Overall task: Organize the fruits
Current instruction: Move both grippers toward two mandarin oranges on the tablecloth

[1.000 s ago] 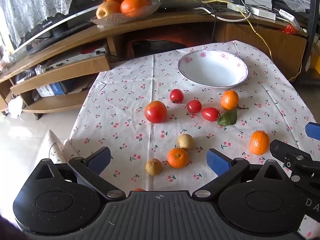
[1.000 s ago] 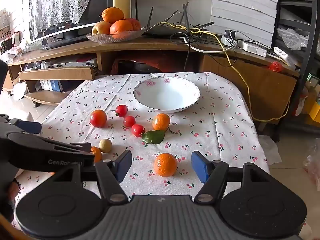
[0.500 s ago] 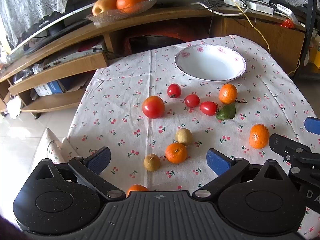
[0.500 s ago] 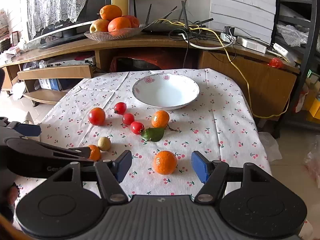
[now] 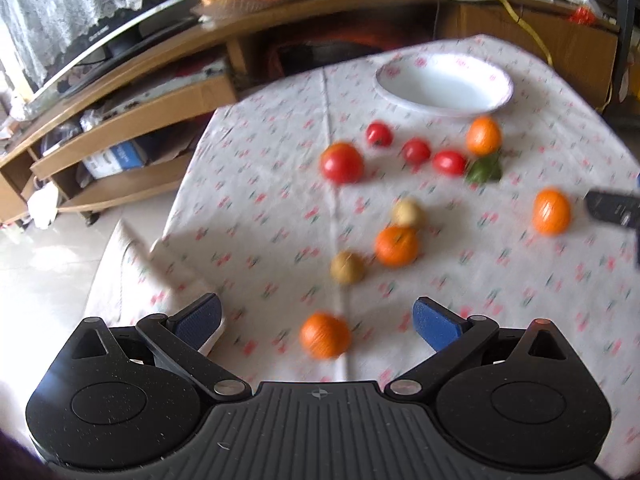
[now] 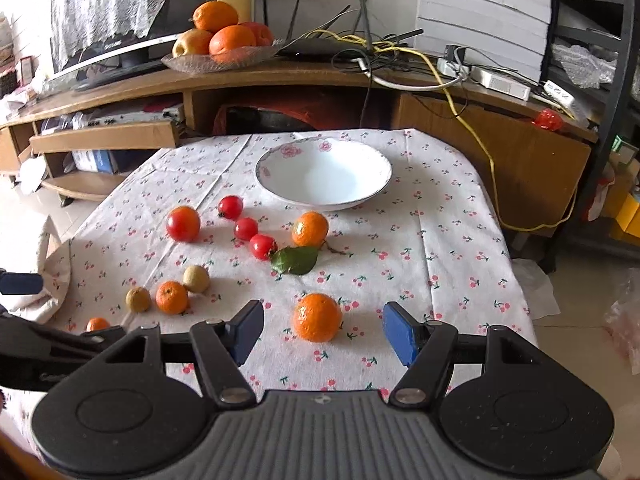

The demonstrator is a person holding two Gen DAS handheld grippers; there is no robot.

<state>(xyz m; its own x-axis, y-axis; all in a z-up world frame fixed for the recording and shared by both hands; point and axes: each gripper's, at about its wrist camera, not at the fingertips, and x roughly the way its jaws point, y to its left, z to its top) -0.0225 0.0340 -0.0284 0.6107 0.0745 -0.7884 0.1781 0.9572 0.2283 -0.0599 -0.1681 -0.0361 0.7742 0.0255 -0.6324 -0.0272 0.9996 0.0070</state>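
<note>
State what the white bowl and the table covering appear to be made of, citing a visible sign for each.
White bowl: probably glazed ceramic, given its glossy surface and printed pink flowers on the rim. Table covering: thin matte fabric, judging by fold creases and draping corners.

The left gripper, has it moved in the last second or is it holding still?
Yes. The left gripper has pulled back toward the table's near edge: against the white bowl, a near-edge orange now sits between its open fingers.

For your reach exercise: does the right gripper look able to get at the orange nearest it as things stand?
Probably yes. The right gripper is open, the orange sits alone on the tablecloth just ahead, between its fingers, nothing blocking.
</note>
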